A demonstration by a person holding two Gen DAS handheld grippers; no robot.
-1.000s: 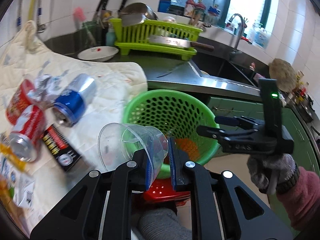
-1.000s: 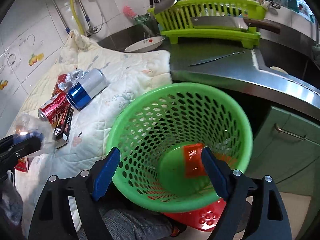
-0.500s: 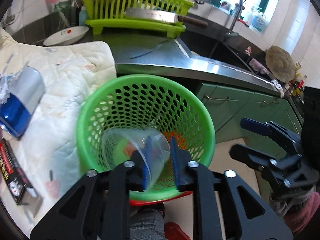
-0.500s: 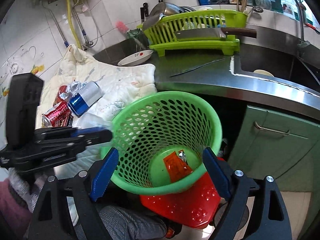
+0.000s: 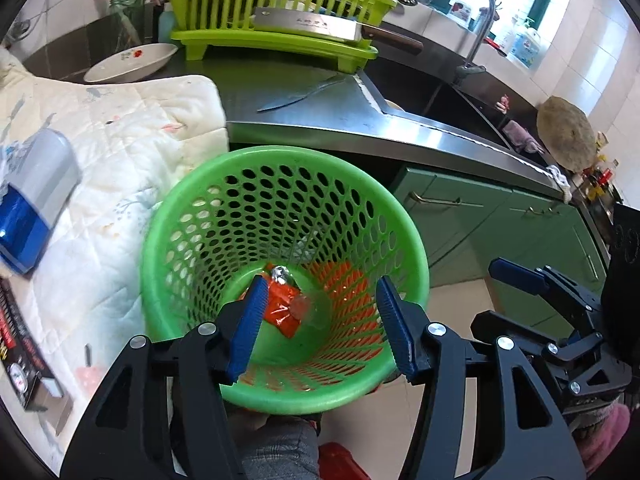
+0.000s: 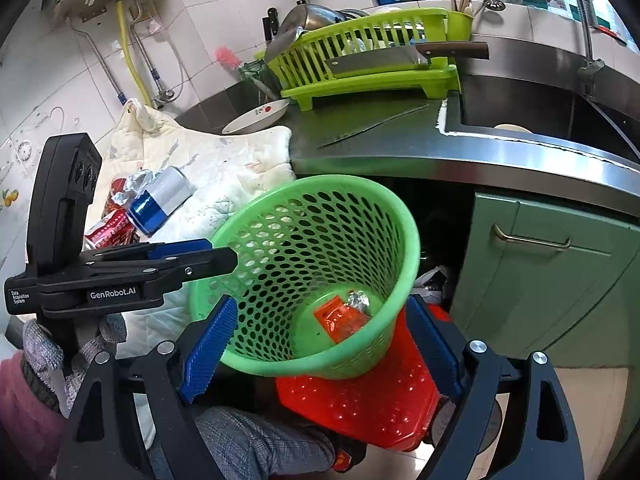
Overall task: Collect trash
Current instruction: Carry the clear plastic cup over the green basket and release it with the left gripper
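Observation:
A green perforated basket (image 5: 192,216) (image 6: 404,216) stands below the counter edge. At its bottom lie an orange wrapper (image 5: 280,312) (image 6: 340,318), a foil ball (image 5: 280,274) (image 6: 358,300) and a faintly visible clear plastic cup (image 5: 316,314). My left gripper (image 5: 322,328) (image 6: 218,256) hangs over the basket's near rim, its jaws opening with nothing between the pads. My right gripper (image 6: 322,350) (image 5: 502,300) stands open just right of the basket, holding nothing. A blue-and-silver can (image 5: 36,208) (image 6: 160,200) and a red can (image 6: 108,232) lie on the quilted cloth (image 5: 120,140).
A black box (image 5: 20,340) lies on the cloth at the left. On the steel counter are a knife (image 5: 300,96), a plate (image 5: 128,64) and a green dish rack (image 5: 280,36) with a cleaver. A red stool (image 6: 360,400) sits under the basket, by green cabinets (image 6: 552,280).
My left gripper carried the clear cup rightward and down over the basket, then opened; the cup dropped inside. The right gripper drifted slightly to the basket's right side.

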